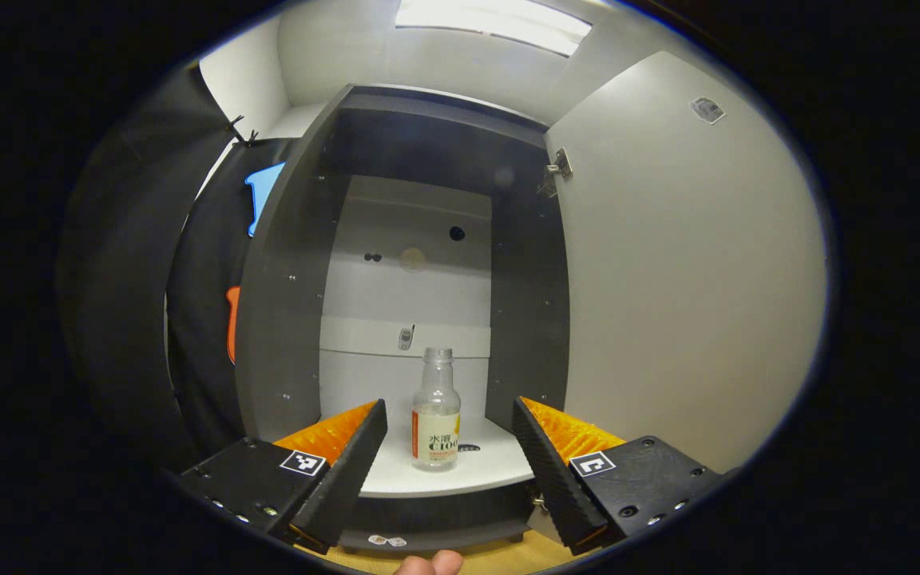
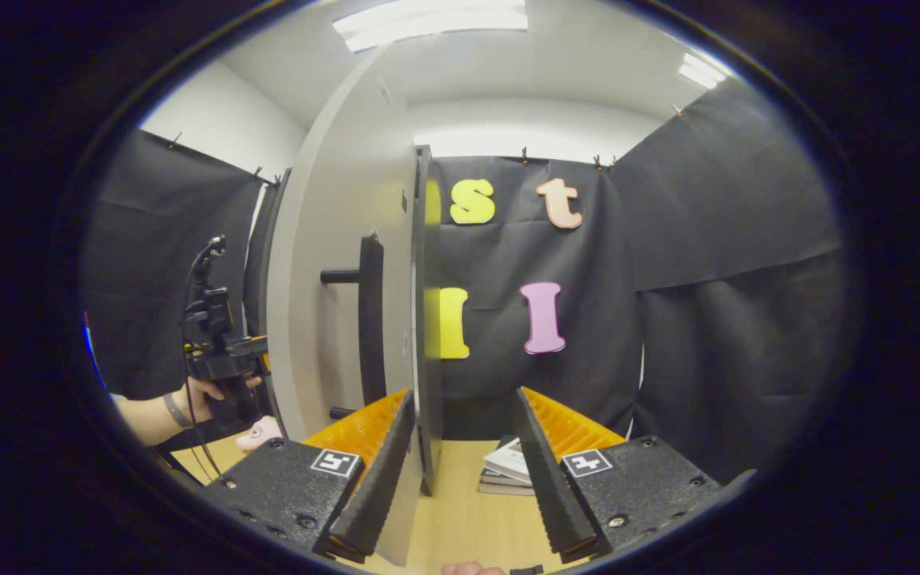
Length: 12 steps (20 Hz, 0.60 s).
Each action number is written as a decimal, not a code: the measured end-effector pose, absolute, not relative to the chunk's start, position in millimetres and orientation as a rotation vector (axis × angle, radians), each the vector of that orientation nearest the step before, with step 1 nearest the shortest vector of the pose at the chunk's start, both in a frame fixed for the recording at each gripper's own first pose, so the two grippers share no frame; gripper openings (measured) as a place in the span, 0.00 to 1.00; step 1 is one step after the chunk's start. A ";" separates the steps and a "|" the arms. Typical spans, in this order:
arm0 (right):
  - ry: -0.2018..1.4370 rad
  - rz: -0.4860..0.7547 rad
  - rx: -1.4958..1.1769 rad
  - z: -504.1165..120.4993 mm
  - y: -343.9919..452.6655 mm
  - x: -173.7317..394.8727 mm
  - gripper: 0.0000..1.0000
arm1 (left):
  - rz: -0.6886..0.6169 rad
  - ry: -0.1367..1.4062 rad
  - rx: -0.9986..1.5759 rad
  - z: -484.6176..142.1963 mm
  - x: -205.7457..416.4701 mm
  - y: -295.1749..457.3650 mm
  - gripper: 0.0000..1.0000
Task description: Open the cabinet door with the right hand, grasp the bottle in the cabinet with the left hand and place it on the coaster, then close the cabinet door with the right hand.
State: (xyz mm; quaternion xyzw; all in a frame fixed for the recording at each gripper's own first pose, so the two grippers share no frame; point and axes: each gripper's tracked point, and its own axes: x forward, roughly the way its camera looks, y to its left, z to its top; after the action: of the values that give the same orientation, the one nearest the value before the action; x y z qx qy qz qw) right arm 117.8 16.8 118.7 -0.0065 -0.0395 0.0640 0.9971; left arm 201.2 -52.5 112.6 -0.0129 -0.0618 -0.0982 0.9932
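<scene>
The cabinet (image 1: 284,319) stands open, dark outside with a white shelf (image 1: 476,467) inside. On that shelf a clear bottle (image 1: 436,415) with a pale label stands upright. My left gripper (image 1: 450,451) is open just in front of the shelf, and the bottle sits beyond its fingertips, between their lines. The grey door (image 1: 691,279) is swung out to the right. In the right gripper view the door (image 2: 332,303) is nearly edge-on, with its black bar handle (image 2: 370,319). My right gripper (image 2: 460,435) is open, and the door's edge passes between its fingers without being pressed.
A hand (image 2: 204,399) holds the left gripper (image 2: 224,359) at the far left of the right gripper view. A small pink object (image 2: 256,435) lies on the wooden table (image 2: 468,519) below it. A stack of books (image 2: 508,467) lies behind the door's edge.
</scene>
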 end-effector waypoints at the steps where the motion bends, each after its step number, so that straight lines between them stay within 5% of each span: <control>1: -0.077 0.132 -0.002 118.4 17.3 118.9 0.78 | -0.193 -0.129 -0.014 115.4 212.0 -53.8 0.95; 12: -0.073 0.079 -0.029 117.1 10.5 134.4 0.78 | -0.161 -0.083 -0.011 102.5 327.8 -57.4 0.95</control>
State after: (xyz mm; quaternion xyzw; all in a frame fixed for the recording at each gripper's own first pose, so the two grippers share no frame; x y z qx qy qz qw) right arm 134.4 10.5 117.1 -0.0144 -0.0364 0.0394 0.9985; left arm 327.8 -57.4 102.5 -0.0057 -0.0413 -0.0805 0.9959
